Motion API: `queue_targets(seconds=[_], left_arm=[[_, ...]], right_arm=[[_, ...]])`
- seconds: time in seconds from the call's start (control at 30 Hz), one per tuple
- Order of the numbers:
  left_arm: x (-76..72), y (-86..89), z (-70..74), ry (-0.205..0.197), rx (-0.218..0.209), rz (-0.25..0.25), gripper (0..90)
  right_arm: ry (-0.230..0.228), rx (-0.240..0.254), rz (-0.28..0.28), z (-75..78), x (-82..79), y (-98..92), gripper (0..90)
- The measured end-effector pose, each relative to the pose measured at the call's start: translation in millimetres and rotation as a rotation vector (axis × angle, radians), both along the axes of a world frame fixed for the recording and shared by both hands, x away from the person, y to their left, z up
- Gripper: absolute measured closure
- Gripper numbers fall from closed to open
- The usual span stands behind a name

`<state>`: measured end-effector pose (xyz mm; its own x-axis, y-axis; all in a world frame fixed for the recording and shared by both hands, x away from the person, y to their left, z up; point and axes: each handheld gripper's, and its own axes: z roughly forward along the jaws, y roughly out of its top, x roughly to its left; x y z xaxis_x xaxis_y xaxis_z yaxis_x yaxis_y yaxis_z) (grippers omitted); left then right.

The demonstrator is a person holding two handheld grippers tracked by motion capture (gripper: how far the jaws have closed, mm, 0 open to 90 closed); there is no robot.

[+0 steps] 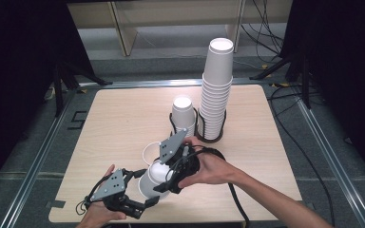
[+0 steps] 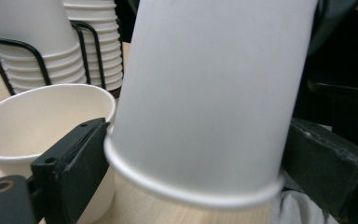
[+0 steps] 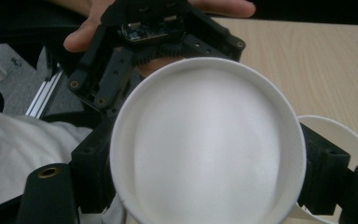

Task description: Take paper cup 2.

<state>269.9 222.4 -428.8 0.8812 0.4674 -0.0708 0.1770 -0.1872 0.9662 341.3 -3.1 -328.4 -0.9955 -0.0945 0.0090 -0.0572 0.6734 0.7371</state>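
Note:
A white paper cup (image 1: 151,183) hangs just above the table's front edge, caught between both grippers. My left gripper (image 1: 145,191) comes in from the left. In the left gripper view its pads (image 2: 74,158) press on the cup (image 2: 205,93) at the rolled rim. My right gripper (image 1: 159,178) reaches down from the right. In the right gripper view its jaws (image 3: 209,172) clamp the cup (image 3: 205,149), with the round end facing the camera. A second cup (image 1: 148,151) stands upright and loose on the table just behind; it is seen also at the left (image 2: 37,121).
Two cup stacks sit in black wire holders at mid-table: a tall one (image 1: 216,90) and a short one (image 1: 183,111). The wooden table (image 1: 119,114) has bare room on its left half. Cables trail on the floor at the right.

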Motion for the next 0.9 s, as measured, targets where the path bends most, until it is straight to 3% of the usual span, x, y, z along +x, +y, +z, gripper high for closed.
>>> queue_targets(seconds=[0.03, 0.1, 0.13, 0.27, 0.53, 0.6, 0.63, 0.77, 0.9], left_arm=[[0.1, 0.8, -0.2, -0.004, 0.005, -0.001, 8.9], [0.2, 2.0, -1.7, -0.007, -0.017, 0.003, 10.1], [0.1, 2.6, -1.7, -0.009, -0.019, 0.007, 14.9], [1.5, 5.4, -1.2, -0.010, -0.039, 0.030, 15.0], [2.0, 9.7, 1.0, -0.008, -0.134, 0.030, 14.7], [2.2, 10.4, 1.9, -0.018, -0.141, 0.028, 14.6], [2.0, 10.0, 2.1, -0.014, -0.157, 0.027, 14.6], [3.4, 10.0, 1.8, -0.010, -0.170, 0.030, 14.5], [3.5, 9.6, 2.0, -0.007, -0.167, 0.034, 14.5]], right_arm=[[0.029, 0.024, -0.013, 0.5, 0.7, -4.1, 23.6], [0.023, 0.049, -0.022, 1.1, 3.6, -9.7, 23.6], [0.030, 0.061, -0.038, 1.9, 4.8, -14.2, 23.6], [0.018, 0.128, -0.078, 7.4, 9.3, -29.3, 23.6], [0.032, 0.263, -0.125, 14.2, 16.4, -48.5, 23.5], [0.059, 0.283, -0.135, 13.0, 17.0, -49.9, 23.5], [0.043, 0.298, -0.128, 12.4, 18.8, -50.5, 23.5], [0.048, 0.334, -0.130, 9.8, 18.9, -50.5, 23.5], [0.060, 0.337, -0.120, 5.2, 18.3, -46.9, 23.5]])
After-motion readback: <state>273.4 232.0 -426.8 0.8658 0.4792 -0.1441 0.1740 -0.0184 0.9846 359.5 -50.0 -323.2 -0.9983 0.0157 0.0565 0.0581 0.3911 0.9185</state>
